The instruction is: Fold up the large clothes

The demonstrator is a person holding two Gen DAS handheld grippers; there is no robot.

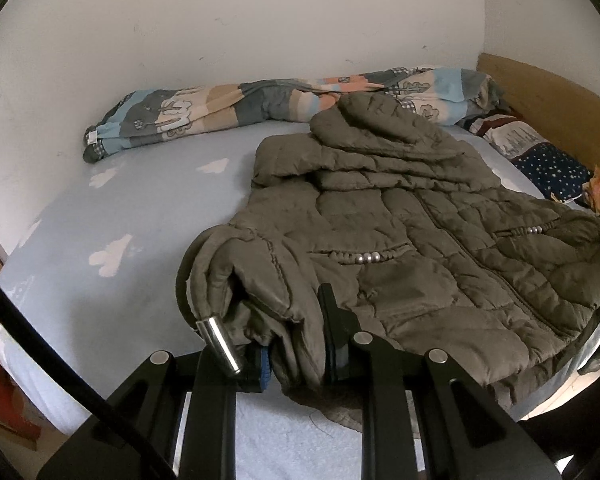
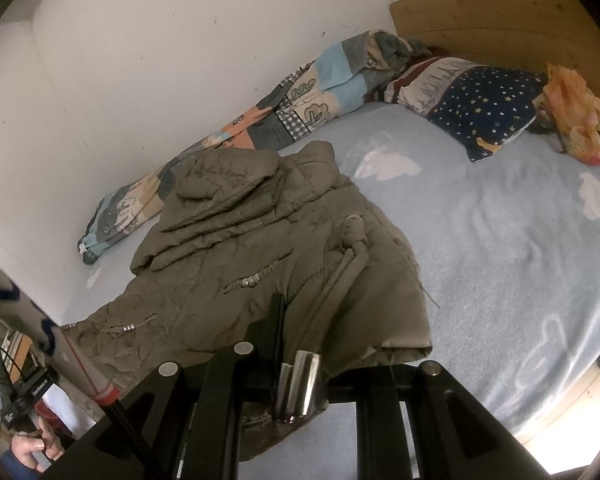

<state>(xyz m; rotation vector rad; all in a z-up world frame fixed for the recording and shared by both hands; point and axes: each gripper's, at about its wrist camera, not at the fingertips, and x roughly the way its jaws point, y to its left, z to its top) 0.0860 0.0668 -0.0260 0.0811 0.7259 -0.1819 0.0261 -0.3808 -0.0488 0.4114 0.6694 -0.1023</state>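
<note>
Lying front-up on the light blue bed sheet is an olive puffer jacket, hood toward the rolled quilt by the wall. Left gripper pinches its near hem edge; right gripper is clamped on the opposite hem corner.

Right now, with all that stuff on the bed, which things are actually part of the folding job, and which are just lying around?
Part of the job:
- olive padded jacket, spread on the bed
- left gripper, shut on the jacket's near hem
- right gripper, shut on its other side

Just lying about:
- rolled patchwork duvet by the wall
- star-print pillow
- orange cloth
- cloud-print bedsheet
- wooden headboard
</note>
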